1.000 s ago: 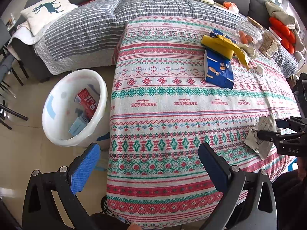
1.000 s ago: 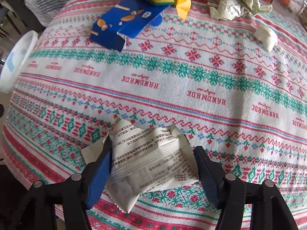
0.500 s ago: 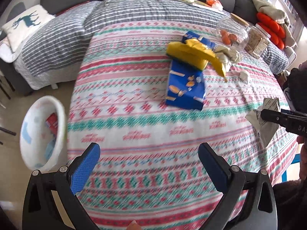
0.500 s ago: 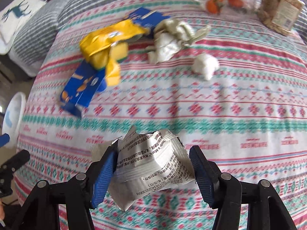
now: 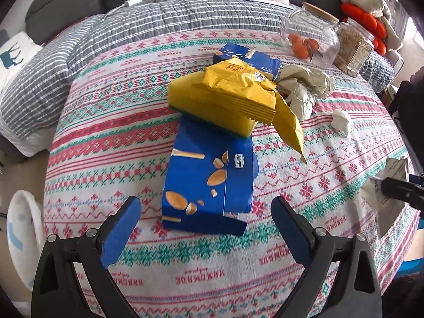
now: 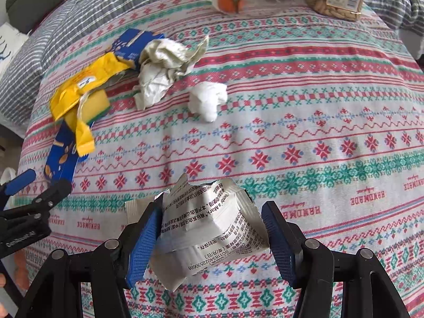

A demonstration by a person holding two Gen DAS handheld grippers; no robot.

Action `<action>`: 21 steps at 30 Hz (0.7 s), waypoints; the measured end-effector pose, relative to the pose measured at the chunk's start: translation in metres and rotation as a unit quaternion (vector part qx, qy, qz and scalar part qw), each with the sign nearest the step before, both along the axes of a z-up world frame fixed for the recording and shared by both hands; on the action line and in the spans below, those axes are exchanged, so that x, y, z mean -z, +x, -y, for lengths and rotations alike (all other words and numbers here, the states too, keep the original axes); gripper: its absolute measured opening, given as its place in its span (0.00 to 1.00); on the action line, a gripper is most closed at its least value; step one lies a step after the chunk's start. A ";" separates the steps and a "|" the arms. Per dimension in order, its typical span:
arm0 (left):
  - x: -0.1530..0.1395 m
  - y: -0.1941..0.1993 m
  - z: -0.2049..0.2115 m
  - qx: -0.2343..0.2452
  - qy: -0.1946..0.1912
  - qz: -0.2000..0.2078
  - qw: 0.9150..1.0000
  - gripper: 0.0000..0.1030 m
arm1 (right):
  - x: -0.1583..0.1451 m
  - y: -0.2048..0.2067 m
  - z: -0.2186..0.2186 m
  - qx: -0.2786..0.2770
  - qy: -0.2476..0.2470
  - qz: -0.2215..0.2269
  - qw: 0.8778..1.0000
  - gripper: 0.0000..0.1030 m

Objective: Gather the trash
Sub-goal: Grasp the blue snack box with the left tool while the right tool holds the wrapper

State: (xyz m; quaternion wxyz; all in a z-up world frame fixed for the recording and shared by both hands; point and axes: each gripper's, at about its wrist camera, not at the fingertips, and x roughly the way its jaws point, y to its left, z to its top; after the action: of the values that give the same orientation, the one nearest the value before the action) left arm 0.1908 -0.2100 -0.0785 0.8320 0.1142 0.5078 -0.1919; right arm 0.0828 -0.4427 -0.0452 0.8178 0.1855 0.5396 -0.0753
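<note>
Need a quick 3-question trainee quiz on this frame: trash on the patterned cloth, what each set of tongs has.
1. True or false: the right tongs are closed on a white printed wrapper.
2. Multiple choice: what lies directly on top of the flattened blue box? A) a glass jar B) a yellow sponge pack C) a white tissue ball
3. Fill in: the left tongs are ____ and hold nothing.

Key: 1 true; 2 B; 3 open. The tissue ball sits apart on the cloth, beside the crumpled paper; the jar with oranges stands farther back.
</note>
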 end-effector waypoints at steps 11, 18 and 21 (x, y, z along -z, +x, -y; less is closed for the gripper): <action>0.014 0.007 -0.001 0.001 0.001 -0.008 1.000 0.72 | 0.002 0.004 0.007 0.011 -0.004 -0.001 1.000 0.65; -0.002 -0.009 -0.018 0.005 -0.021 -0.017 1.000 0.68 | -0.005 0.002 0.003 0.009 -0.010 0.012 1.000 0.65; -0.011 -0.018 -0.029 0.005 -0.025 -0.013 1.000 0.67 | -0.009 0.003 -0.004 0.004 -0.011 0.017 1.000 0.65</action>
State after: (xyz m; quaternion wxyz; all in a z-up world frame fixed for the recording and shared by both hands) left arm 0.1724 -0.1812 -0.0673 0.8270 0.0939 0.5128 -0.2104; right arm 0.0857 -0.4387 -0.0362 0.8286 0.1797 0.5239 -0.0812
